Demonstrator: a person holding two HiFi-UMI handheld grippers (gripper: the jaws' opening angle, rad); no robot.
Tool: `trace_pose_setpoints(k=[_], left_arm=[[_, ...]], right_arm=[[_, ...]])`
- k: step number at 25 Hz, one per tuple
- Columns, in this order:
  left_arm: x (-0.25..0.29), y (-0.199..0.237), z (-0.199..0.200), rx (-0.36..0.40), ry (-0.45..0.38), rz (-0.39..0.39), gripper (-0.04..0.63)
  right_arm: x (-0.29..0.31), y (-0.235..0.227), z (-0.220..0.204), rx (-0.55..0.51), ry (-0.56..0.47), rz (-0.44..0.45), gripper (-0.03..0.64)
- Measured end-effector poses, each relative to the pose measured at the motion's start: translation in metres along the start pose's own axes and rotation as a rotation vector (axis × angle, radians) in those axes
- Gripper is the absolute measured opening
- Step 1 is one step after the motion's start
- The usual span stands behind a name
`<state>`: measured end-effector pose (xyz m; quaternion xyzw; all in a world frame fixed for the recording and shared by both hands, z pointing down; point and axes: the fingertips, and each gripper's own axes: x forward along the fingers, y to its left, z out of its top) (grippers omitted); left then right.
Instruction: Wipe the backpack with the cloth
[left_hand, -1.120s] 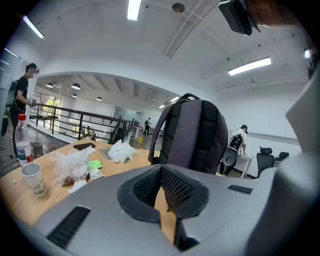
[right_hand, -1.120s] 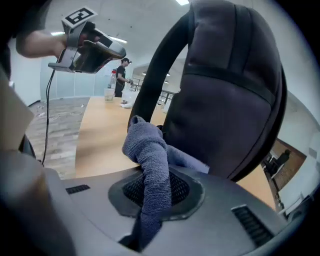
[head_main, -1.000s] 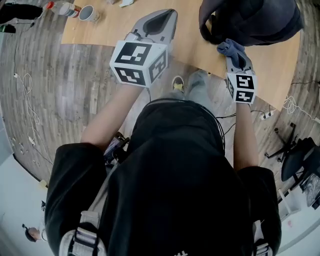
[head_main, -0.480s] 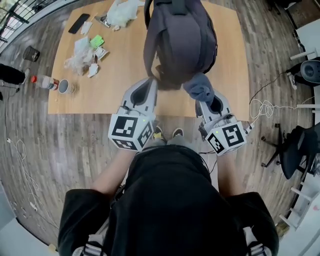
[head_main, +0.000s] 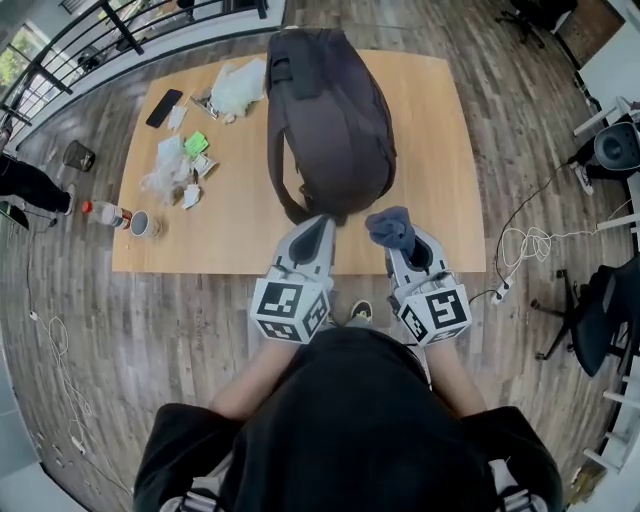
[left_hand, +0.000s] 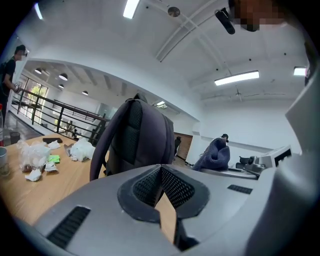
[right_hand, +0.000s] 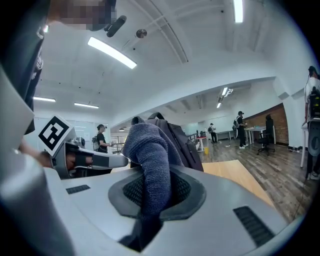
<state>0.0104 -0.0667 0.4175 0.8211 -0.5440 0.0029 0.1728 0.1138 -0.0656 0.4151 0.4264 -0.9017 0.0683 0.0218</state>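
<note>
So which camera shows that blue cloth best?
The right gripper view: the cloth fills the centre, pinched between the jaws. The head view shows it small, from above; the left gripper view, a distant bundle right of the backpack.

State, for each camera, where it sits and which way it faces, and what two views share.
Head view: on the person's head, facing steeply down at backpack on table; torso, forearms show.
Left gripper view: on left gripper, along its shut fingers toward backpack.
Right gripper view: on right gripper, along fingers clamping cloth.
Gripper views share the backpack.

Nubby cloth (head_main: 392, 228), matt fabric backpack (head_main: 330, 120), wooden table (head_main: 440, 150)
</note>
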Motion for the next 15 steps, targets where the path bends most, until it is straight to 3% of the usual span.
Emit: trace_pose_setpoints(k=[15], left_arm=[[0.0026,-0.0018,0.0011,0.004,-0.002,0.012,0.015]], right_arm=[[0.0074,0.0014,-0.0003,-0.003,-0.002,0.025,0.037]])
